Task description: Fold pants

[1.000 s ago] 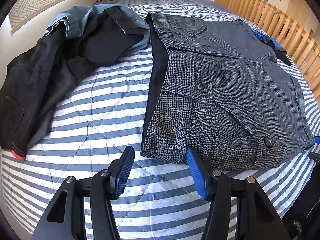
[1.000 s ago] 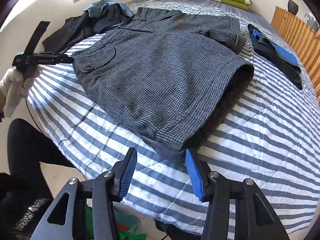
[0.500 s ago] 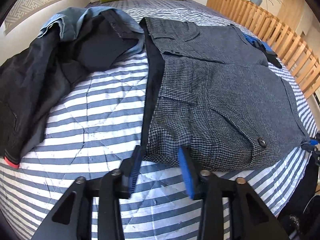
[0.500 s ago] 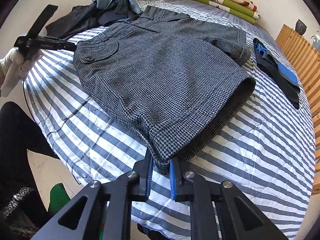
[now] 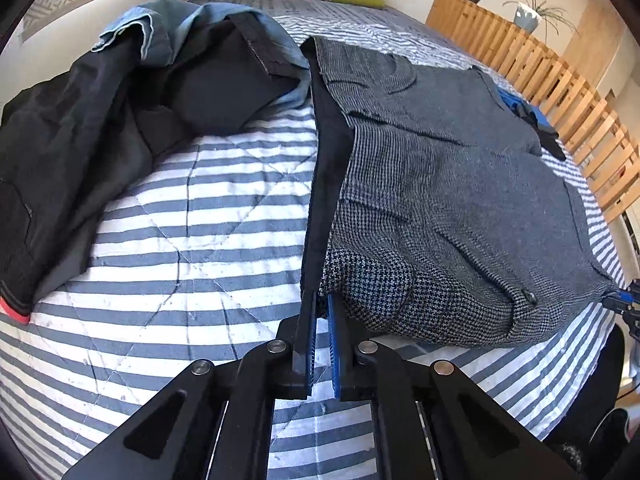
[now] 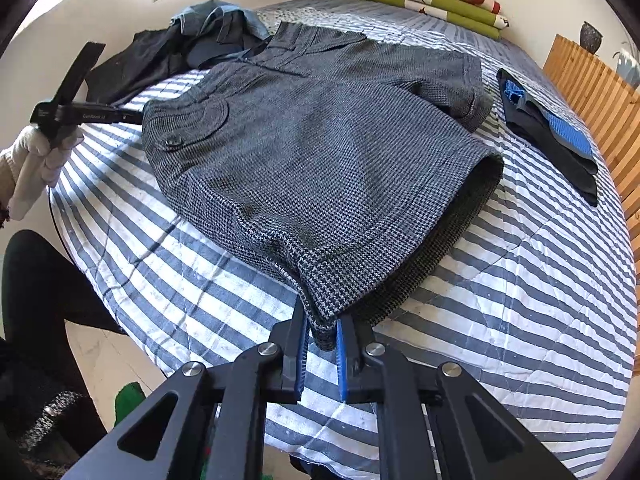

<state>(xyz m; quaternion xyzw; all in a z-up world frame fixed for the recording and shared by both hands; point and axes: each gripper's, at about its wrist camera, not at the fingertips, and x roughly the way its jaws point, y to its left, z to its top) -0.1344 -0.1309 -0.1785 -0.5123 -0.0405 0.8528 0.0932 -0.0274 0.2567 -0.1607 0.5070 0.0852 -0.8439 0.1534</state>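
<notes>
Grey houndstooth pants (image 5: 440, 200) lie folded flat on the striped quilt (image 5: 180, 240). My left gripper (image 5: 320, 304) is shut on the near waistband corner, where grey cloth and dark lining sit between the blue pads. In the right wrist view the pants (image 6: 320, 140) spread away from me. My right gripper (image 6: 322, 328) has the near leg-hem corner between its pads, which press on it as the jaws close. The left gripper (image 6: 136, 117) also shows at the far waistband, in a gloved hand (image 6: 36, 160). The right gripper (image 5: 618, 300) shows at the right edge of the left wrist view.
A heap of dark and blue clothes (image 5: 100, 120) lies left of the pants. A folded black and blue garment (image 6: 552, 140) lies at the right. Folded green blankets (image 6: 424, 4) sit at the far end. A wooden slatted rail (image 5: 540, 76) runs along the right. A person's leg (image 6: 32, 280) stands by the bed edge.
Both grippers went from wide open to closed. The left moved in onto the waistband corner, the right onto the leg-hem corner; both corners are now lifted slightly.
</notes>
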